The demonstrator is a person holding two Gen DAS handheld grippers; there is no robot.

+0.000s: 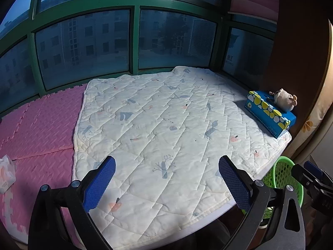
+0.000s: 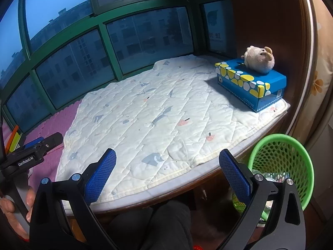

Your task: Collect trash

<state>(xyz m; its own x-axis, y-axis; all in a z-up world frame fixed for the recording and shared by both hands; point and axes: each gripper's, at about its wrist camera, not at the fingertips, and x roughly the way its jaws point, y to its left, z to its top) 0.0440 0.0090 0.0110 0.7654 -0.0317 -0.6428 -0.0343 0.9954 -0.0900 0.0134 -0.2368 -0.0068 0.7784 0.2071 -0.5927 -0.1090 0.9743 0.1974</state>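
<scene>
- Seemingly most of the collecting is behind me: the quilted pad (image 1: pixel 166 125) over the window ledge lies bare of any scrap that I can see in either view.
- My left gripper (image 1: pixel 166 179) hangs over the near edge of the pad with its jaws spread wide and nothing between them.
- My right gripper (image 2: pixel 167 173) hovers over the pad's near hem, jaws likewise spread and empty.
- At the lower right, off the ledge's edge and below it, stands the green mesh basket (image 2: pixel 281 162); something pale and patterned lies inside, which I take for trash already dropped in, though I cannot tell what it is.
- One possible leftover sits at the far left on the pink foam mat (image 1: pixel 41 125): a small white tissue pack (image 1: pixel 7 173), crumpled-looking. Whether it counts as trash I cannot say; if so, it is the last piece I can find.
- At the right end of the pad, the blue tissue box (image 2: pixel 251 83) carries a plush toy (image 2: pixel 259 59) on its lid; both look like keepers.
- Room to move is generous across the pad's middle. The limits are the green window frame (image 1: pixel 135 41) behind, the wooden wall to the right, and the ledge's rounded front edge, with a dark-clothed knee just under it.
- Reaching the white pack means a long sweep left for my left gripper, well apart from the basket, so the carry back crosses the whole pad.
</scene>
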